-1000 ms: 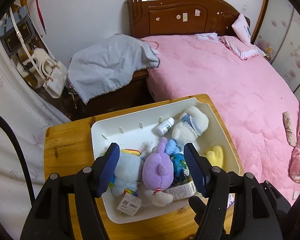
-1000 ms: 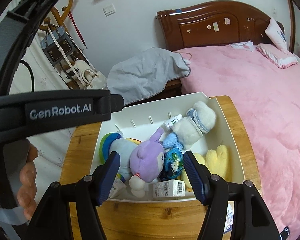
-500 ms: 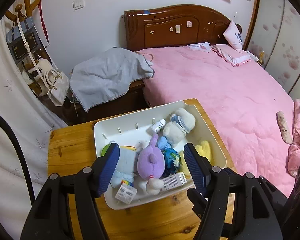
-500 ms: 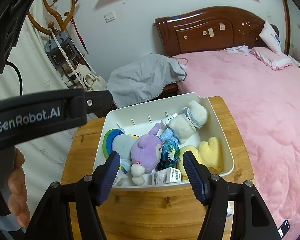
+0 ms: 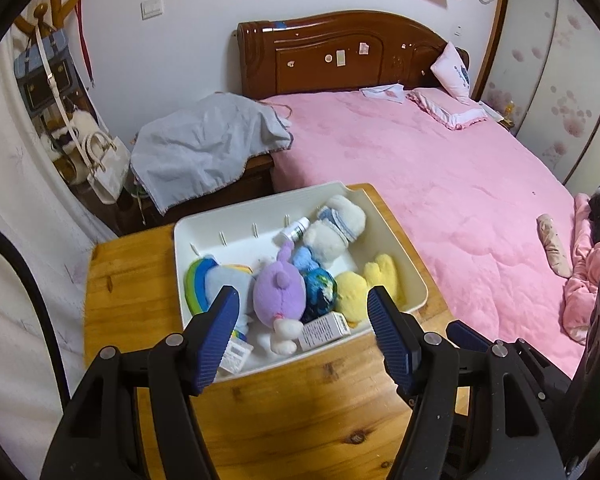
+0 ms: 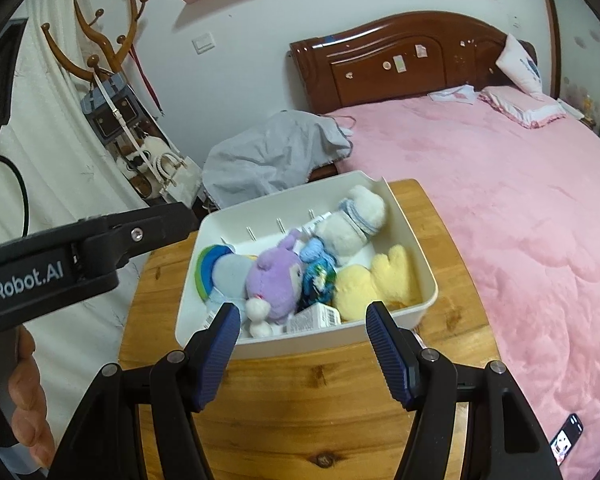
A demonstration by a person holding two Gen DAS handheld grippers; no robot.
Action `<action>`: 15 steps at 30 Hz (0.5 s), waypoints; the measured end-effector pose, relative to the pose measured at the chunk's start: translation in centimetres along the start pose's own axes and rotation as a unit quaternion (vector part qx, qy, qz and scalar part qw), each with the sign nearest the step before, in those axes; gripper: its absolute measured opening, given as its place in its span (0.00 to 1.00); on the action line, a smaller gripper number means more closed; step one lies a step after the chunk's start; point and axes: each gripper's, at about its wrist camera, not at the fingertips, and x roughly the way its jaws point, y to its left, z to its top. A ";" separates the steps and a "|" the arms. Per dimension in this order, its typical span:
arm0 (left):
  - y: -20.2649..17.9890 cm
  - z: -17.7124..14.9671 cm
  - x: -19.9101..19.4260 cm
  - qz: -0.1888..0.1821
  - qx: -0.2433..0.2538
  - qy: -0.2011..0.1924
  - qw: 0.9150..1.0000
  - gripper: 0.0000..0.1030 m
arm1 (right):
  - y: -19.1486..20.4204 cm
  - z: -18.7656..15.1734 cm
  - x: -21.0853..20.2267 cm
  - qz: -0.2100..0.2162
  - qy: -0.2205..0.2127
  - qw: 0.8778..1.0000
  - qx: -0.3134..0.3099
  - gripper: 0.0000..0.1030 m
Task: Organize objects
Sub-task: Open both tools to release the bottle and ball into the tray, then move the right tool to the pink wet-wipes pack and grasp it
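White plastic tray (image 5: 392,236) resting on a wooden table (image 5: 132,280) beside a pink bed (image 5: 440,168), filled with soft toys and small packages. Within the tray, a purple plush (image 5: 278,290) lies at the centre, a rainbow plush (image 5: 216,276) at the tray's left side, a yellow plush (image 5: 364,280) at its right side, and a white plush (image 5: 336,228) toward its far wall beside a small bottle (image 5: 296,230); a dark blue ball (image 5: 319,290) sits between the purple and yellow toys, and a small carton (image 5: 324,330) lies against the near wall. The plush toys would probably be light, soft and compressible, best pinched across the body; the carton looks light but crushable, and the bottle stiff and possibly slippery. Left gripper (image 5: 302,320) and right gripper (image 6: 302,324) both hover near the tray's near wall, jaws spread wide, holding nothing.
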 end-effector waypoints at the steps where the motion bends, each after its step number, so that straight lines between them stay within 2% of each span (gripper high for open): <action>1: 0.0 -0.3 0.0 -0.003 -0.004 0.003 1.000 0.69 | -0.2 -0.3 -0.1 -0.002 0.000 1.000 0.001 0.65; 7: -0.3 -2.6 0.6 -0.015 -0.023 0.017 0.999 0.69 | -1.2 -1.8 -0.2 -0.022 0.004 1.000 -0.005 0.65; 15: -1.0 -6.9 2.4 -0.008 -0.010 0.055 0.998 0.69 | -3.6 -4.2 0.9 -0.047 0.027 0.999 0.001 0.65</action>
